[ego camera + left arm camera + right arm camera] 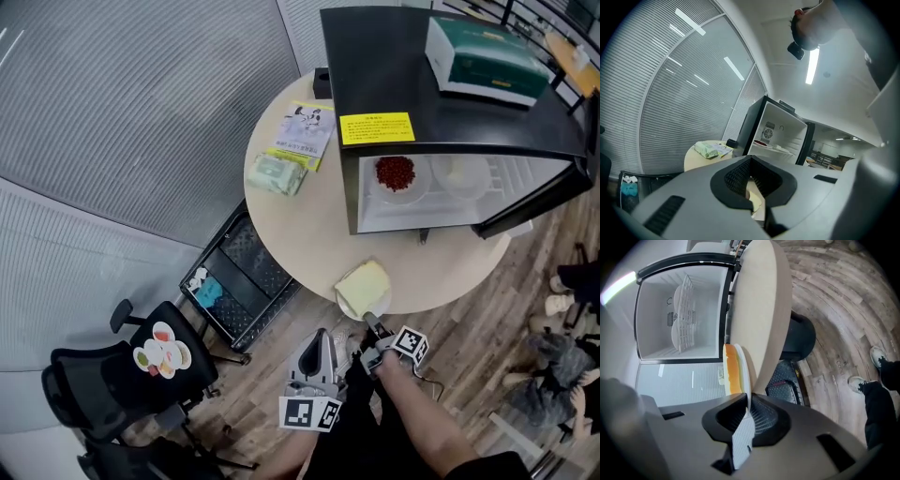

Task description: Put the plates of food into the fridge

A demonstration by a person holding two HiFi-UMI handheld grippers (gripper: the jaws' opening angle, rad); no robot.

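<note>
A white plate with a pale yellow block of food sits at the round table's near edge. My right gripper is shut on its near rim. In the right gripper view the rim runs into the jaws of the right gripper, edge-on, with the food beside it. The black fridge stands open on the table. It holds a plate of red food and a second white plate. My left gripper hangs below the table's edge, shut and holding nothing.
A green box lies on the fridge top. A tissue pack and a leaflet lie at the table's far left. A black wire cart stands under the table's left side, an office chair farther left. A person's shoes show at right.
</note>
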